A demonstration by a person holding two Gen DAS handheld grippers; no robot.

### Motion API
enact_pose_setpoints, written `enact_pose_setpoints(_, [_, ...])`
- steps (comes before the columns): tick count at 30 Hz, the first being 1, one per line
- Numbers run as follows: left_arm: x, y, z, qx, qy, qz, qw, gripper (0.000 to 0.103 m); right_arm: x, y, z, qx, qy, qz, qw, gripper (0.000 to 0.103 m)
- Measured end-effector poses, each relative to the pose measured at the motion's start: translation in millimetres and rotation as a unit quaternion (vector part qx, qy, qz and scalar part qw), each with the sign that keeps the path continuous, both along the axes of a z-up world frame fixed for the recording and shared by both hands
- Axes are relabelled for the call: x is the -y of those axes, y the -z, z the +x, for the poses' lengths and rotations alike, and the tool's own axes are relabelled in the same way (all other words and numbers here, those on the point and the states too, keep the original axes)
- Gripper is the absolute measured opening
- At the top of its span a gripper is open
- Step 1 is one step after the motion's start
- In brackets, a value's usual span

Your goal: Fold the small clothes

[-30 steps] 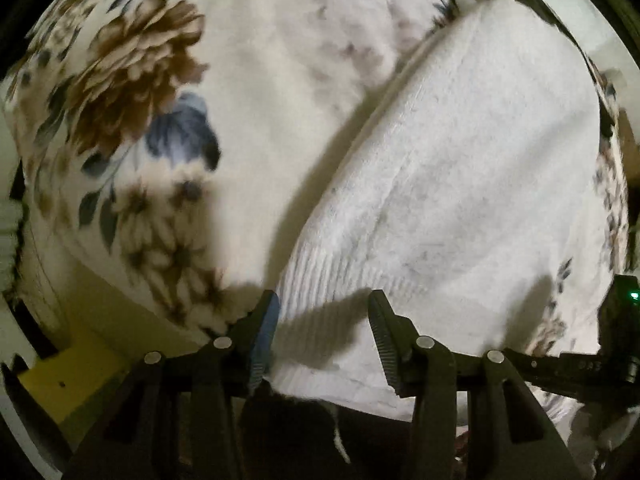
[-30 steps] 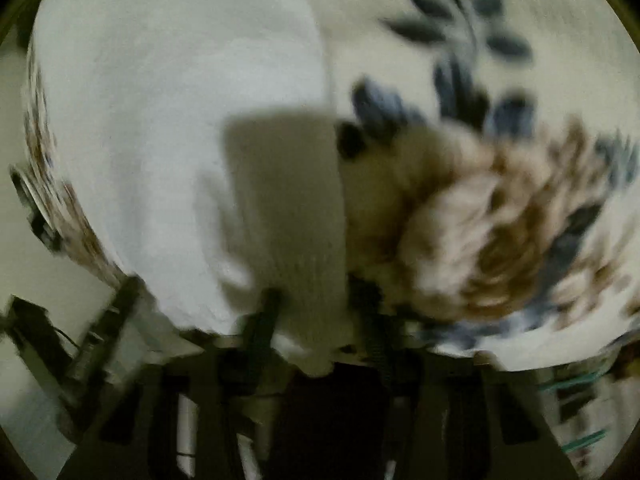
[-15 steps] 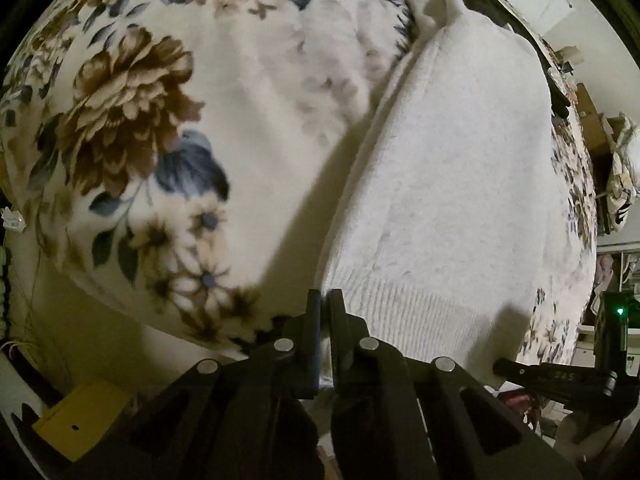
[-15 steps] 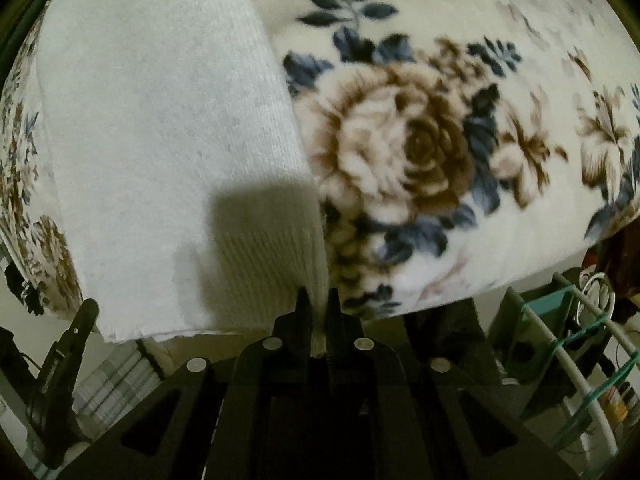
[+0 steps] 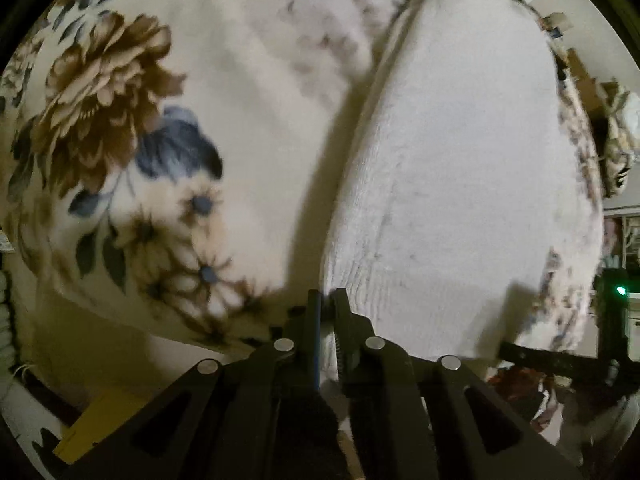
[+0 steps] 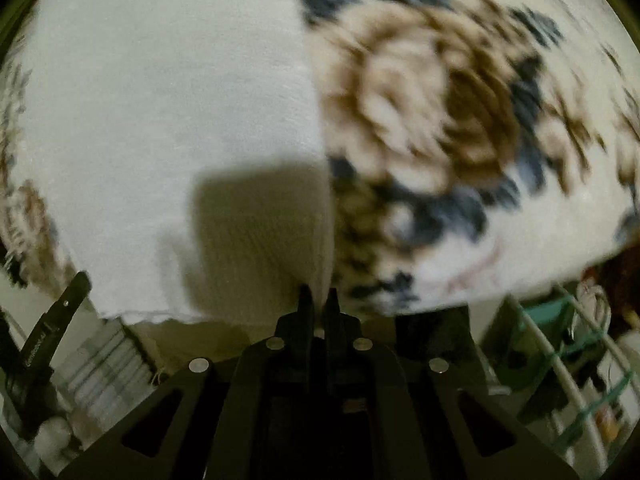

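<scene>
Left wrist view: left gripper (image 5: 328,300) and right gripper (image 6: 318,296) each clamped on white sweater (image 5: 460,184) hem.

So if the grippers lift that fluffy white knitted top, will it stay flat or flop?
The fluffy white knitted top will probably flop; it is soft knit draped over the flowered blanket. It likely sags between the left gripper and right gripper.
</scene>
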State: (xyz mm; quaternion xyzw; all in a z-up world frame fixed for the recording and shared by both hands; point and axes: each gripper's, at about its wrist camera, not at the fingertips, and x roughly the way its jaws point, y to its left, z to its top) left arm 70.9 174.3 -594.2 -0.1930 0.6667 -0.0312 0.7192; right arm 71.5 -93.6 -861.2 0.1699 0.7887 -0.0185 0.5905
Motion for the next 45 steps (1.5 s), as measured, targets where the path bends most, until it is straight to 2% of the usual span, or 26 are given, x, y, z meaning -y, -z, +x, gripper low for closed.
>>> enact_pose_setpoints(1, [-5, -3, 0, 0.002, 0.0, -0.015, 0.9999, 0.008, 4, -2, 4, 0.002, 0.004, 0.014, 1.0, 0.01])
enact_pose_setpoints(2, [-13, -8, 0, 0.005, -0.004, -0.022, 0.9997, 0.012, 13, -4, 10, 0.003, 0.011, 0.036, 0.999, 0.022])
enact_pose_setpoints(3, [-19, -11, -1, 0.009, -0.007, -0.021, 0.9997, 0.016, 20, -6, 10, 0.005, 0.025, 0.064, 0.998, 0.041])
enact_pose_setpoints(4, [-26, -11, 0, 0.015, -0.01, -0.036, 0.9992, 0.026, 26, -7, 11, 0.011, 0.037, 0.079, 0.996, 0.049])
enact_pose_setpoints(5, [-31, -9, -2, 0.017, -0.012, -0.046, 0.9987, 0.041, 32, -10, 10, 0.022, 0.05, 0.091, 0.994, 0.057])
enact_pose_setpoints(6, [-37, -6, 0, 0.017, -0.019, -0.056, 0.9981, 0.046, 38, -10, 9, 0.029, 0.06, 0.104, 0.992, 0.057])
enact_pose_setpoints(9, [-44, 11, 6, 0.01, -0.017, -0.096, 0.9952, 0.047, 49, -2, 6, 0.033, 0.083, 0.116, 0.989, 0.057])
enact_pose_setpoints(12, [-29, 29, 15, -0.006, 0.009, -0.116, 0.9931, 0.047, 53, 15, 10, 0.031, 0.111, 0.142, 0.983, 0.057])
enact_pose_setpoints(14, [-16, 32, 22, -0.003, 0.029, -0.108, 0.9937, 0.047, 51, 29, 7, 0.033, 0.126, 0.16, 0.979, 0.058])
enact_pose_setpoints(17, [-7, 27, 23, 0.009, 0.051, -0.094, 0.9942, 0.047, 47, 32, 8, 0.047, 0.137, 0.166, 0.975, 0.065])
enact_pose_setpoints(22, [12, 28, 18, 0.016, 0.073, -0.099, 0.9923, 0.047, 45, 31, 13, 0.055, 0.16, 0.168, 0.971, 0.064])
enact_pose_setpoints(23, [14, 28, 19, 0.017, 0.076, -0.095, 0.9924, 0.046, 40, 30, 17, 0.053, 0.161, 0.163, 0.972, 0.06])
enact_pose_setpoints(24, [17, 27, 20, 0.016, 0.078, -0.093, 0.9925, 0.046, 40, 30, 17, 0.051, 0.162, 0.156, 0.973, 0.05])
enact_pose_setpoints(25, [20, 27, 21, 0.016, 0.08, -0.09, 0.9927, 0.034, 39, 31, 18, 0.048, 0.161, 0.153, 0.974, 0.043])
enact_pose_setpoints(26, [22, 27, 20, 0.011, 0.081, -0.091, 0.9925, 0.016, 35, 31, 19, 0.046, 0.162, 0.154, 0.974, 0.031])
enact_pose_setpoints(27, [21, 28, 21, 0.007, 0.08, -0.096, 0.9921, 0.016, 34, 32, 19, 0.044, 0.167, 0.163, 0.971, 0.022])
enact_pose_setpoints(29, [21, 23, 20, 0.009, 0.074, -0.093, 0.9928, 0.015, 34, 31, 18, 0.04, 0.176, 0.175, 0.968, 0.017])
enact_pose_setpoints(32, [17, 15, 20, 0.009, 0.052, -0.104, 0.9932, 0.014, 33, 26, 18, 0.041, 0.189, 0.19, 0.963, 0.014])
enact_pose_setpoints(38, [-1, -10, 20, 0.014, -0.006, -0.147, 0.989, 0.014, 47, 4, 15, 0.047, 0.226, 0.252, 0.94, 0.012])
enact_pose_setpoints(45, [-9, -55, 43, 0.039, -0.044, -0.19, 0.98, 0.014, 56, -54, 44, 0.081, 0.235, 0.302, 0.92, 0.012])
